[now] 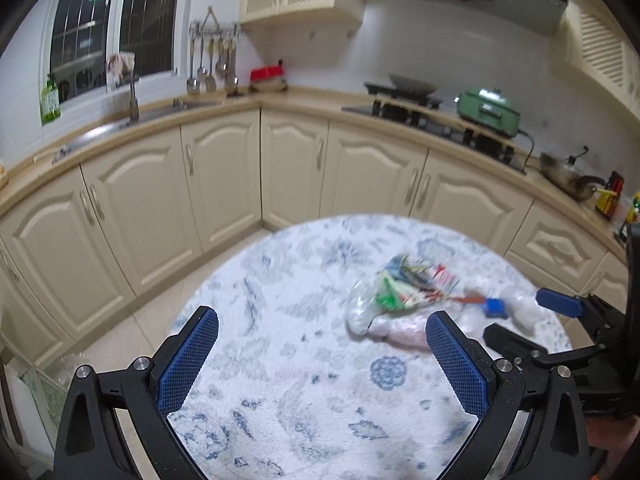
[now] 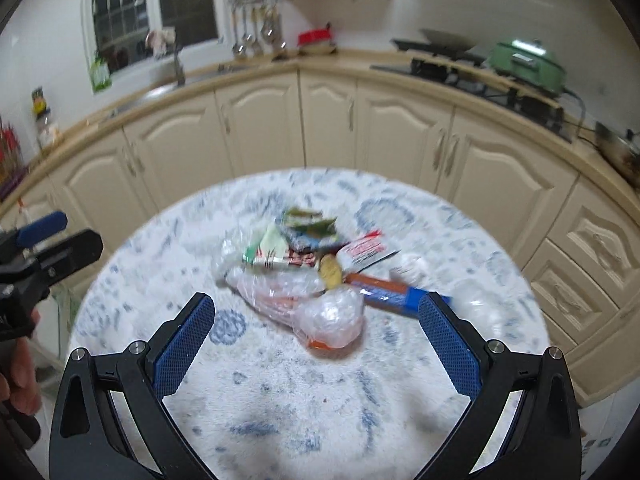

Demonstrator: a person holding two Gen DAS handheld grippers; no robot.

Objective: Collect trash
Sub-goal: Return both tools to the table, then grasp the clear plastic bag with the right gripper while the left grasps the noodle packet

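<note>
I look across a round bench (image 1: 280,360) covered in white cloth with blue flowers. Beyond it, cream cabinets (image 1: 224,184) curve under a tan counter. Far left, a dark window (image 1: 116,24) sits above a sink tap (image 1: 133,100). Utensils (image 1: 212,64) hang on the far wall. Right, a green cooker (image 1: 489,111) stands on the stove (image 1: 440,124), near a wok (image 1: 570,176).

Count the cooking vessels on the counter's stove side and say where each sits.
3. A shallow pan sits on the far burner, a green electric pot stands on the nearer part of the stove, and a dark wok lies on the counter beyond. Others may be out of view.
</note>
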